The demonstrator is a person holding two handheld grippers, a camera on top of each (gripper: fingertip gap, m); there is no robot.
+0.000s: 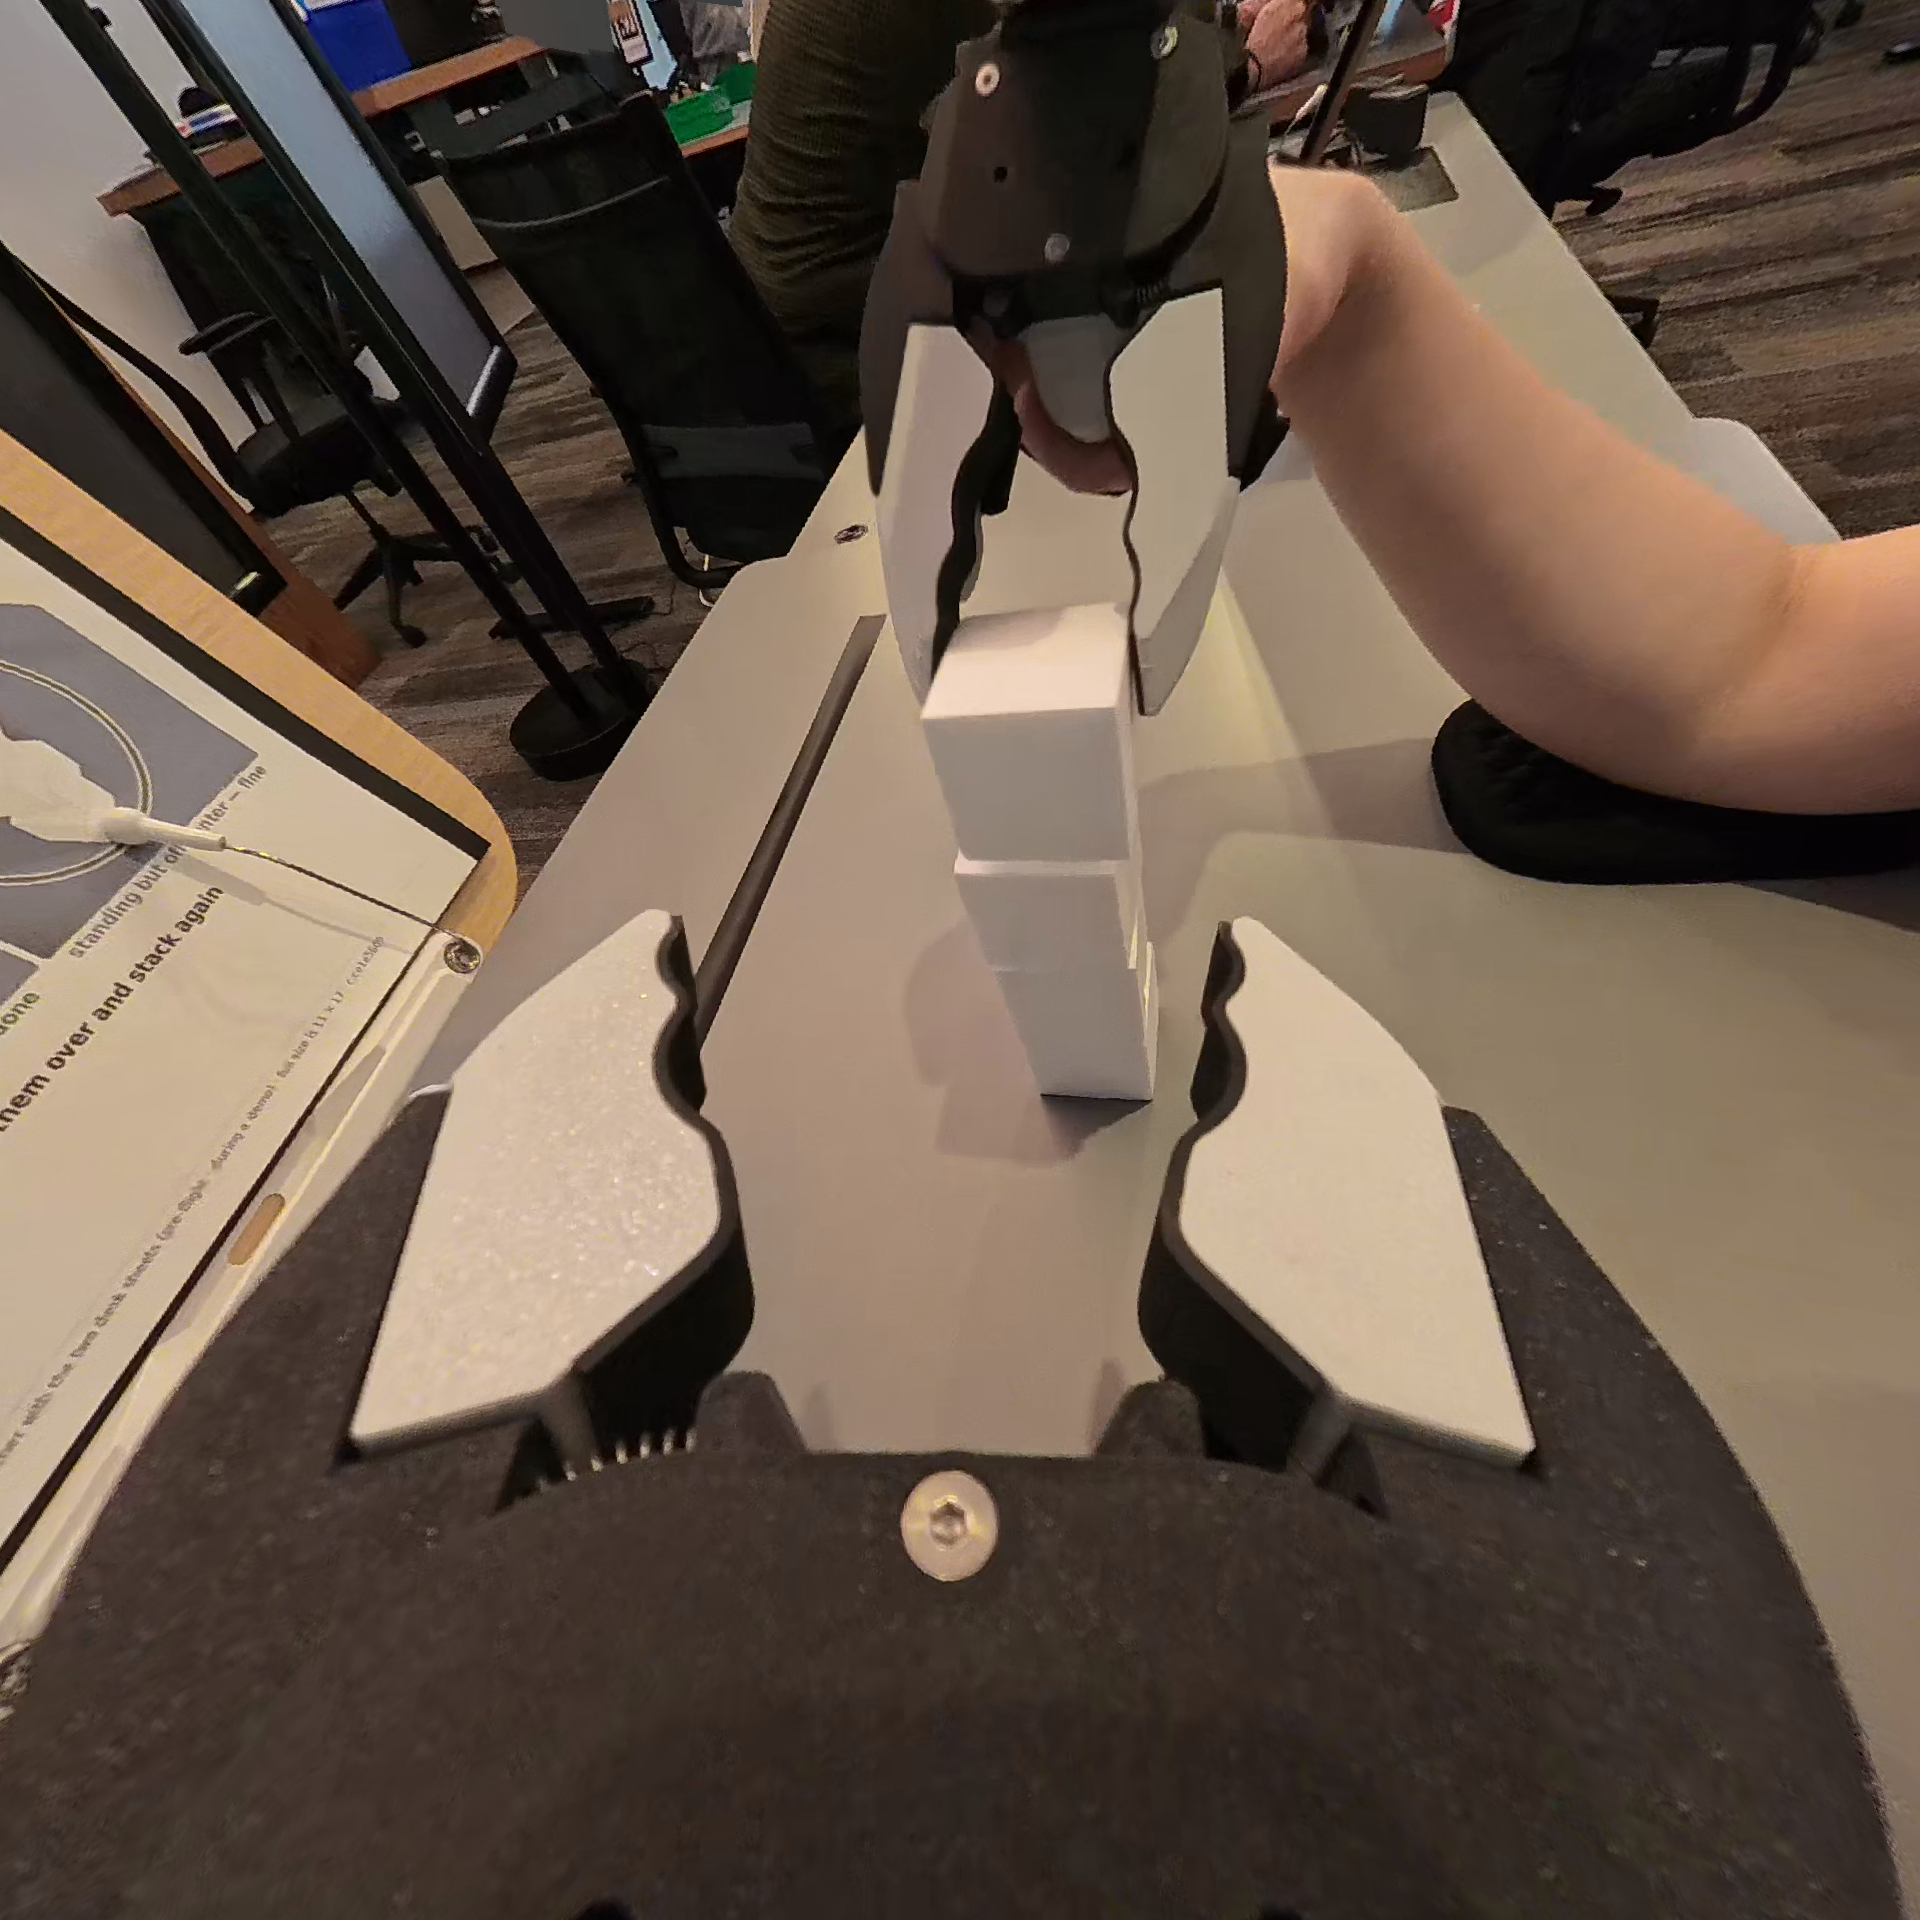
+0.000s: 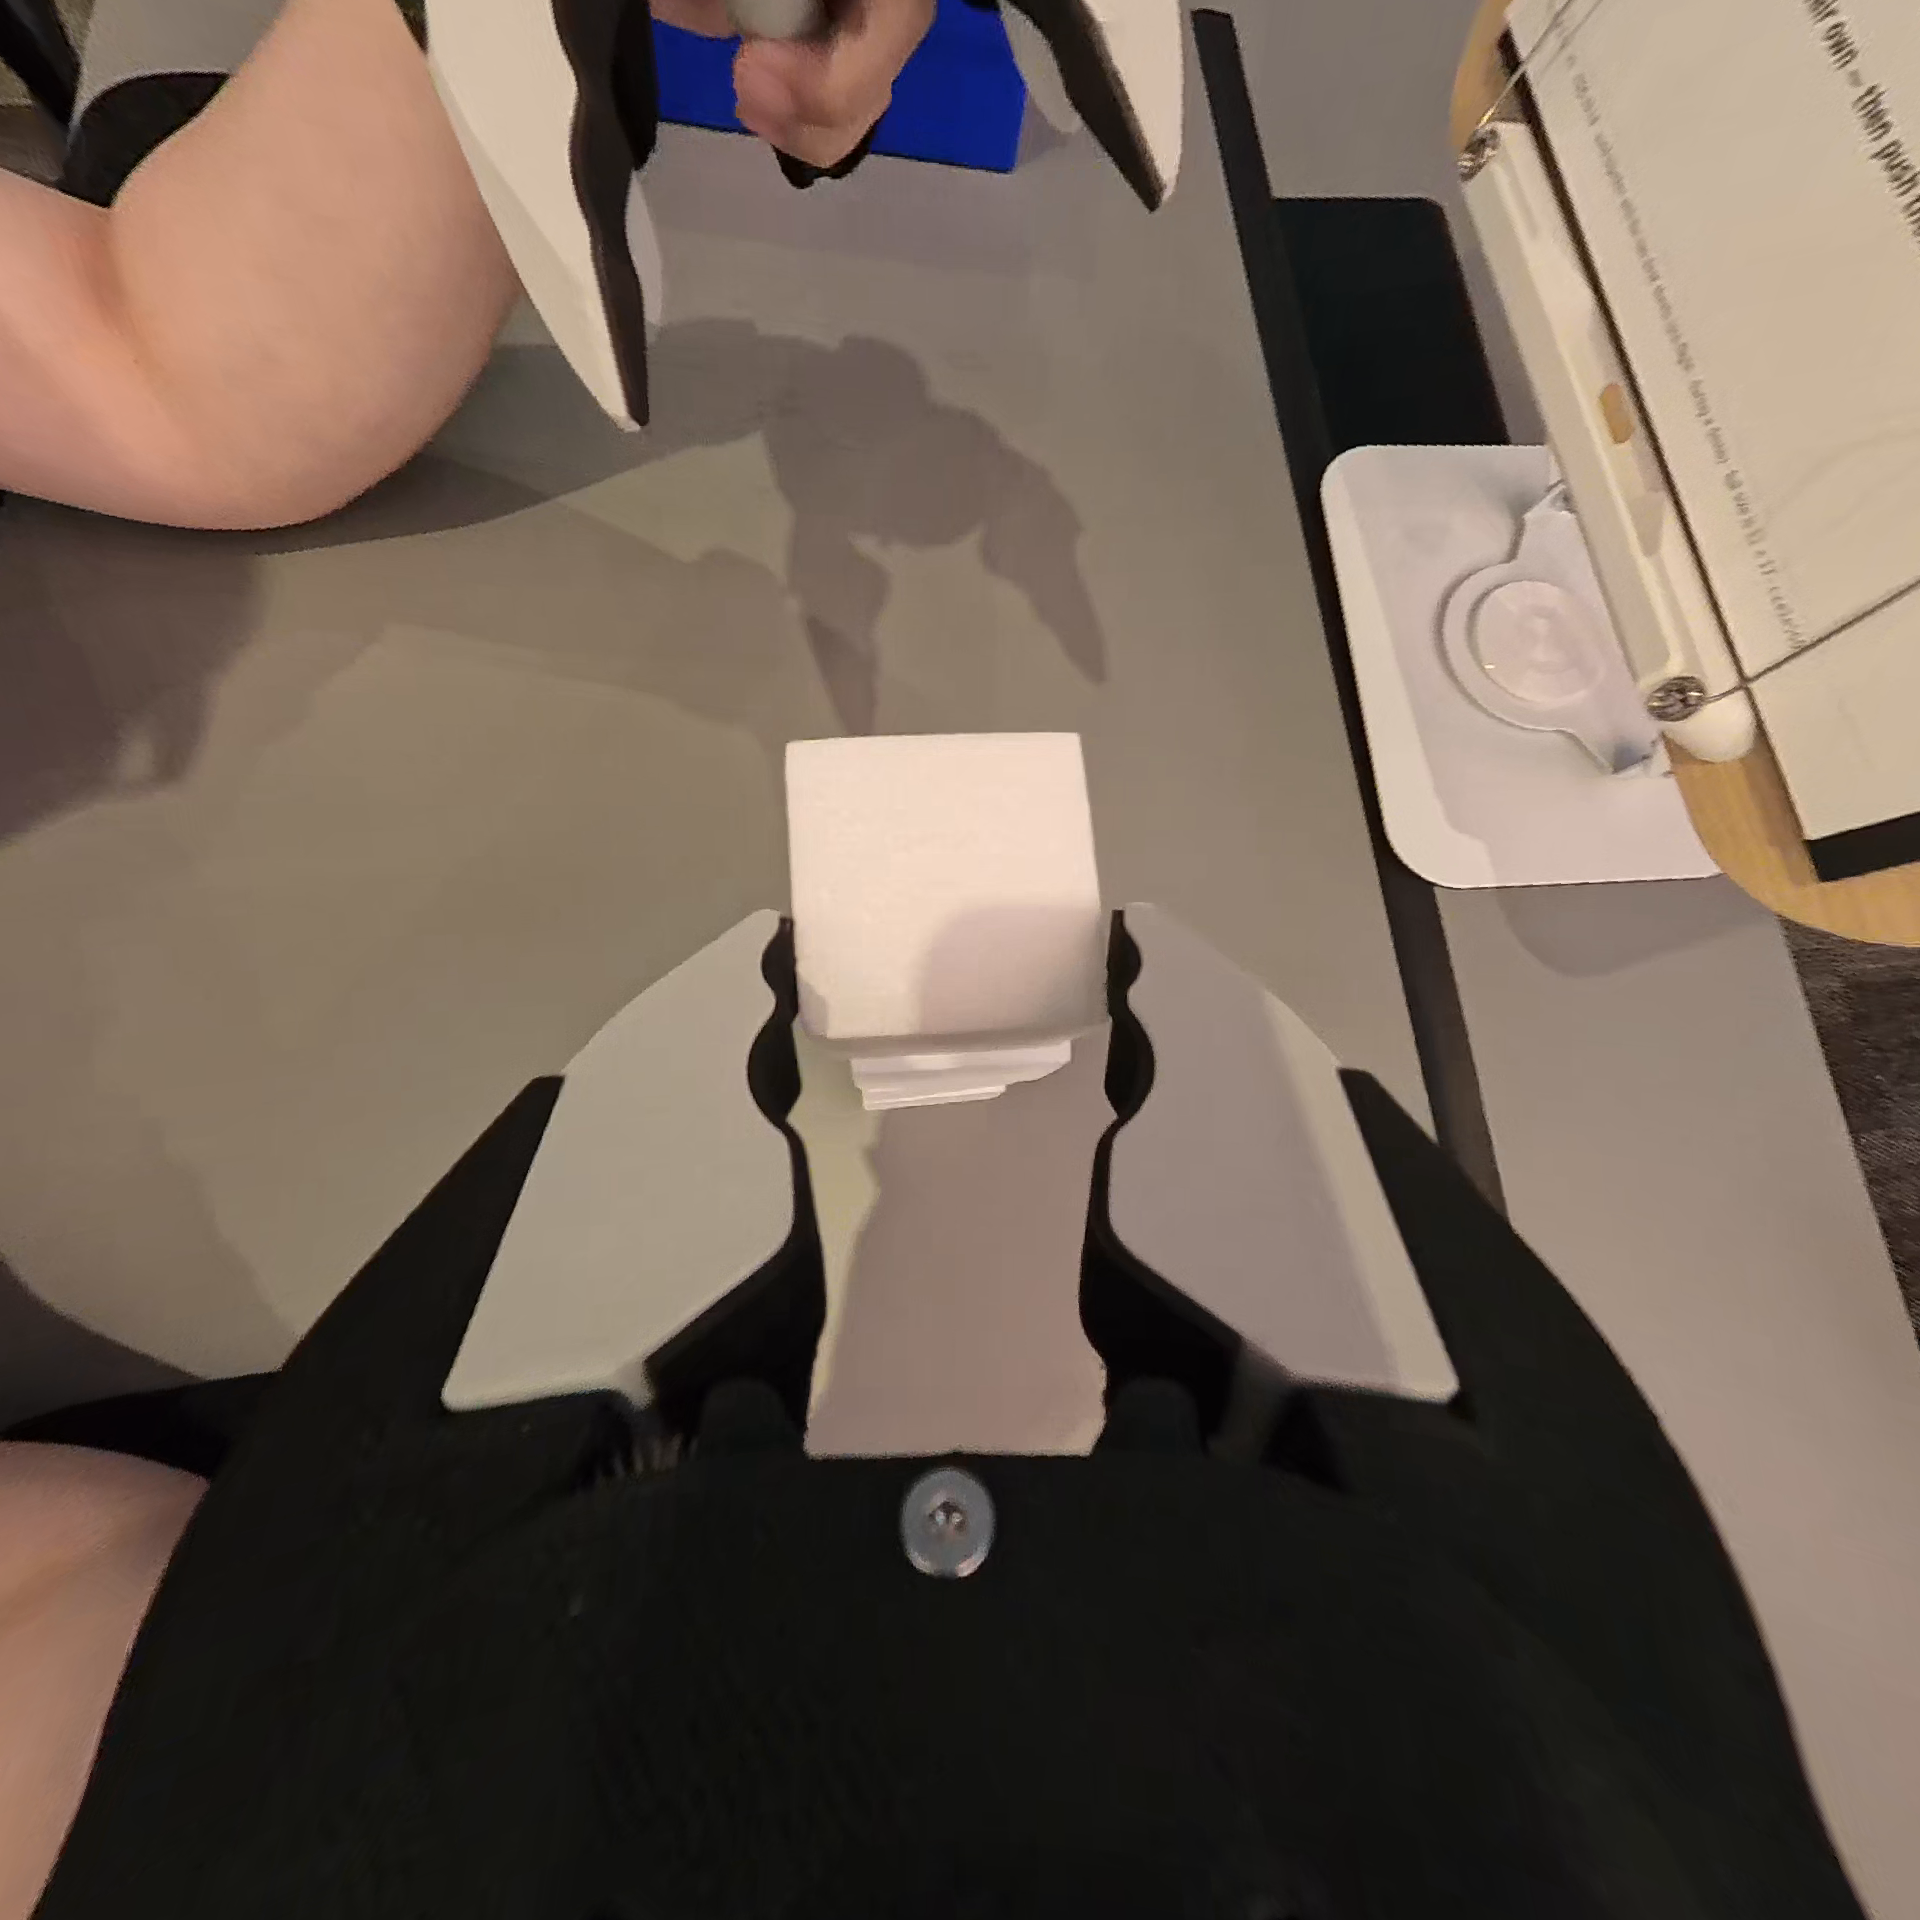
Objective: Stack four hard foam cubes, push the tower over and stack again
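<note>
A tower of white foam cubes [image 1: 1070, 935] stands on the grey table [image 1: 1507, 1091]. My right gripper [image 1: 1039, 686] comes down from above, and its jaws are shut on the sides of the top cube [image 1: 1023, 748]. In the right wrist view my right gripper [image 2: 948, 925] grips that top cube [image 2: 935, 852]; edges of the lower cubes [image 2: 935, 1081] peek out beneath it. My left gripper [image 1: 953, 923] is open and empty, low in front of the tower and apart from it. It also shows in the right wrist view [image 2: 894, 312], beyond the tower.
A wooden board with a printed sheet [image 1: 208, 1039] stands at the table's left on a white base plate [image 2: 1455, 675]. A black groove [image 1: 790, 790] runs along the table. A forearm [image 1: 1558, 571] rests on a black pad [image 1: 1662, 810]. Office chairs [image 1: 623, 364] stand behind; a blue box [image 2: 935, 114] lies beyond. Spacing between my two grippers at the tips: around 11 cm.
</note>
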